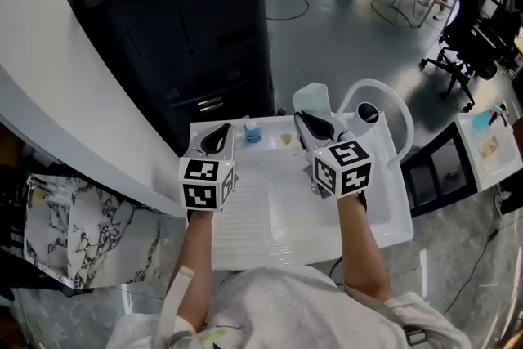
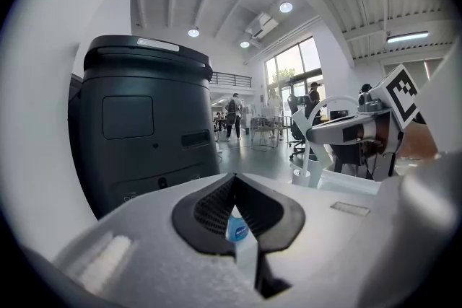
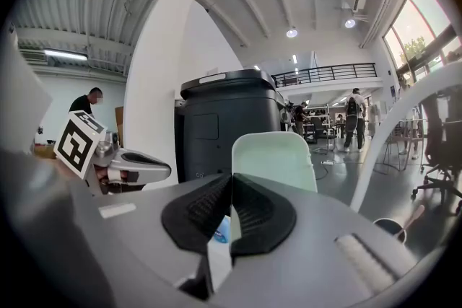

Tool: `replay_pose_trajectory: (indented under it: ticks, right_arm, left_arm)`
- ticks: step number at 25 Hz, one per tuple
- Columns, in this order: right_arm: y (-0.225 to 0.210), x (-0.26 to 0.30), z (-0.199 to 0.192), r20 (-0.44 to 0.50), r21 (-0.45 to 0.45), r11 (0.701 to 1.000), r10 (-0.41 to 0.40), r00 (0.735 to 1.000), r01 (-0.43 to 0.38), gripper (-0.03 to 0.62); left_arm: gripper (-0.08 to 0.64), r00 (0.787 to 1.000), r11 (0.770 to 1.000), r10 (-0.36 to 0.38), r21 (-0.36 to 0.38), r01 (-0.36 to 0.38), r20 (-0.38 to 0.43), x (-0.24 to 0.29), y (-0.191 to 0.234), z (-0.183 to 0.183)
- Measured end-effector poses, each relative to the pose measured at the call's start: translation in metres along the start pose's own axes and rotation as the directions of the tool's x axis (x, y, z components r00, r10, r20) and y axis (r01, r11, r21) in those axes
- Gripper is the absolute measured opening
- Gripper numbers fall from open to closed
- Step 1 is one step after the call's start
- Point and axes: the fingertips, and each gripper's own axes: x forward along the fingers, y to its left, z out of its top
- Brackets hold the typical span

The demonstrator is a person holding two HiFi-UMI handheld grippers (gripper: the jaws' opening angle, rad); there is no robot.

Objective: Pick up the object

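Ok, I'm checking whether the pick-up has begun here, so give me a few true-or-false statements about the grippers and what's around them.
1. The left gripper and the right gripper both have their jaws closed, with nothing held. True.
2. The small blue bottle is clamped in the right gripper. False: it stands on the white table, ahead of and between the two grippers, and neither touches it.
3. A big black machine stands beyond the table. True.
4. The office chair is left of the machine. False: it stands far off to the right.
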Motion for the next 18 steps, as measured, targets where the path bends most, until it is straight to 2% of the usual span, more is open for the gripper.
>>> replay_pose_trajectory:
  ticks: [18]
  right_arm:
    - [0.0021, 0.0092, 0.0000, -0.005, -0.007, 1.000, 0.016, 1.000, -0.016, 0.008]
  left_arm:
    - [0.000, 1.000, 1.000, 0.010, -0.022, -0.010, 0.003, 0.0040, 0.0063, -0.0016]
